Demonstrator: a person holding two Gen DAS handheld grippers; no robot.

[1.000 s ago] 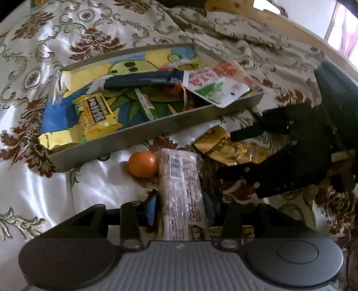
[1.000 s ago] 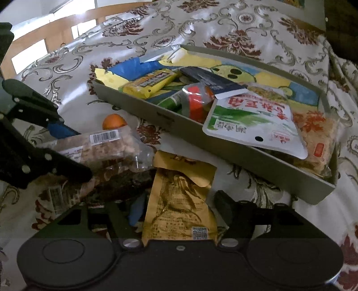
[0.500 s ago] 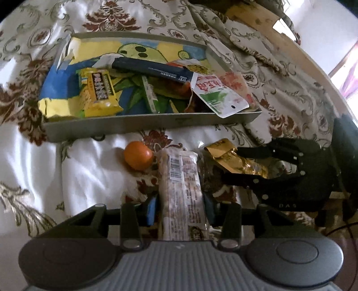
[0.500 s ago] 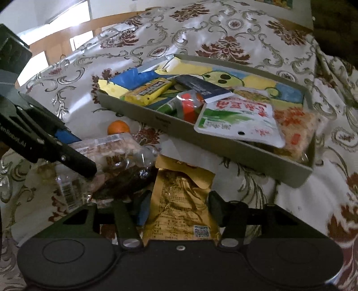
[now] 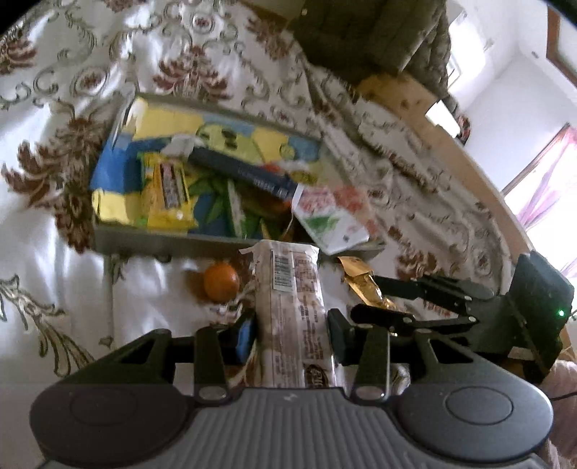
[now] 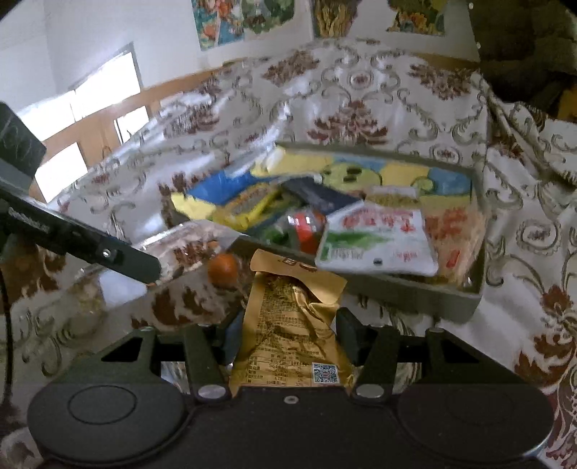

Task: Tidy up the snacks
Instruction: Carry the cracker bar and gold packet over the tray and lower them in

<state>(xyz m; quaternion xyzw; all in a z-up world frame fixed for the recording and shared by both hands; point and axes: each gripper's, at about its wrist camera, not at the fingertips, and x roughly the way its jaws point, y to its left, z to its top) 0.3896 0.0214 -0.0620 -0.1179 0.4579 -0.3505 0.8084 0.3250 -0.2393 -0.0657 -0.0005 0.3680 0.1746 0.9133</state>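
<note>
My left gripper (image 5: 290, 333) is shut on a long clear packet of brown biscuits (image 5: 292, 306), lifted off the cloth and pointing at the grey tray (image 5: 162, 241). My right gripper (image 6: 288, 335) is shut on a gold foil packet (image 6: 292, 324), also raised in front of the tray (image 6: 414, 292). In the left wrist view the right gripper (image 5: 364, 297) holds the gold packet (image 5: 360, 285) at right. In the right wrist view the left gripper's fingers (image 6: 108, 252) and the biscuit packet (image 6: 187, 249) show at left. The tray holds several snack packets. An orange (image 5: 220, 286) lies on the cloth in front of it.
A white cloth with brown floral print (image 5: 54, 252) covers the table. Inside the tray lie a yellow packet (image 5: 167, 191), a dark blue bar (image 5: 245, 173) and a white-green pouch (image 6: 378, 238). A wooden edge (image 5: 432, 119) runs behind, and a dark padded garment (image 5: 371, 32) lies at the back.
Both grippers have risen with their packets, which now hang clear of the cloth. The right jaws closed in on the gold packet. The left view rolled, so the tray now sits turned.
</note>
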